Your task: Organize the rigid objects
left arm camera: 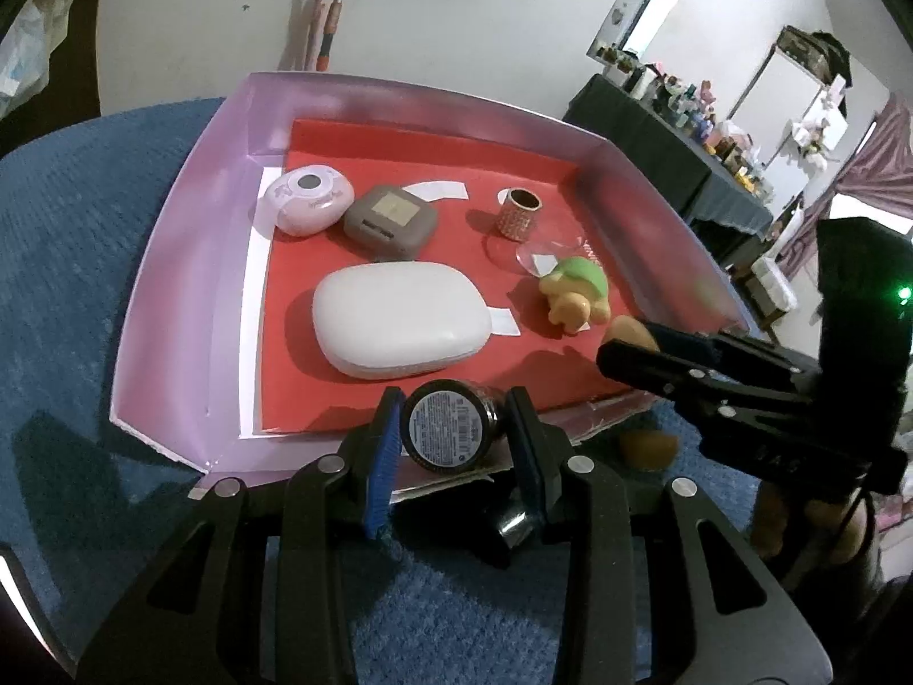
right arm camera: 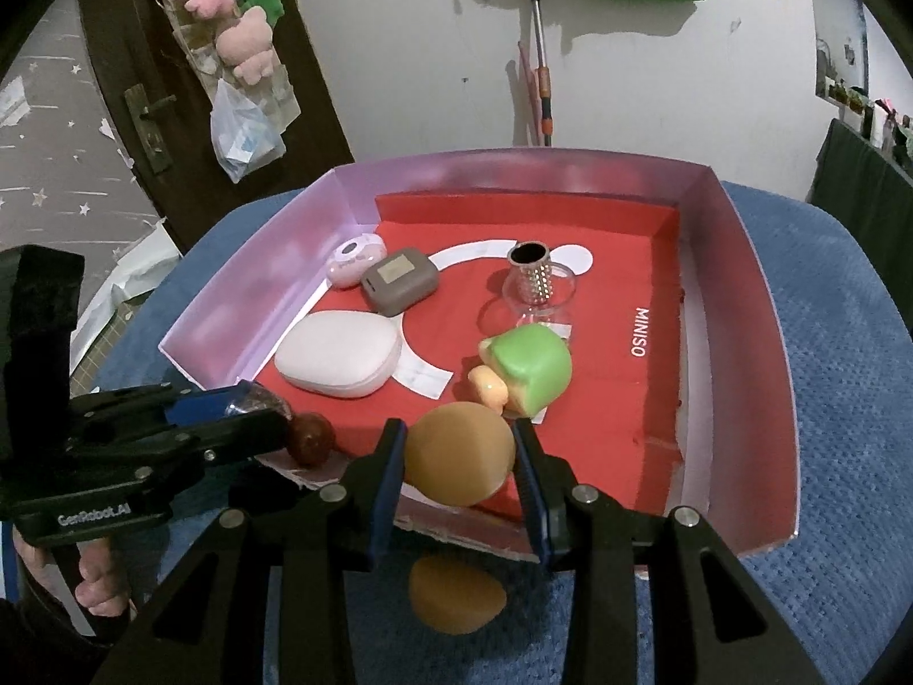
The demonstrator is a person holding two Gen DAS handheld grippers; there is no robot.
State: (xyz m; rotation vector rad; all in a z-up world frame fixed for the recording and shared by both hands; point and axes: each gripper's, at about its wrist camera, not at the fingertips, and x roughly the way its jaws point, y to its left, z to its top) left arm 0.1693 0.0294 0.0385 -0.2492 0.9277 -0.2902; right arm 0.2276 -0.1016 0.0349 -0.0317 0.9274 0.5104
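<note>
Over on the left, the left gripper (left arm camera: 451,428) is clenched on a small round black jar with a printed label on its base (left arm camera: 447,425), carried tipped on its side over the near rim of the shallow pink-walled, red-floored cardboard tray (right arm camera: 759,308). Inside that tray sit a pink round case (left arm camera: 305,201), a grey-brown square case (left arm camera: 391,222), a large white oval case (left arm camera: 399,327), a studded little cylinder (left arm camera: 518,213) and a yellow-and-green turtle toy (left arm camera: 575,295). To the right, the right gripper (right arm camera: 459,465) grasps a tan egg-shaped sponge (right arm camera: 456,456), also above the tray's near rim, just short of the turtle.

The risk, I'd say: both tools converge on one edge and could knock each other, and the sideways jar may roll when freed. The sponge, dropped early, lands outside the tray beside another tan sponge (right arm camera: 456,593).

The tray rests on a blue textured cloth (right arm camera: 844,377); behind it, a white wall, a mop handle (right arm camera: 542,74), a dark door hung with bagged plush toys (right arm camera: 237,28).
</note>
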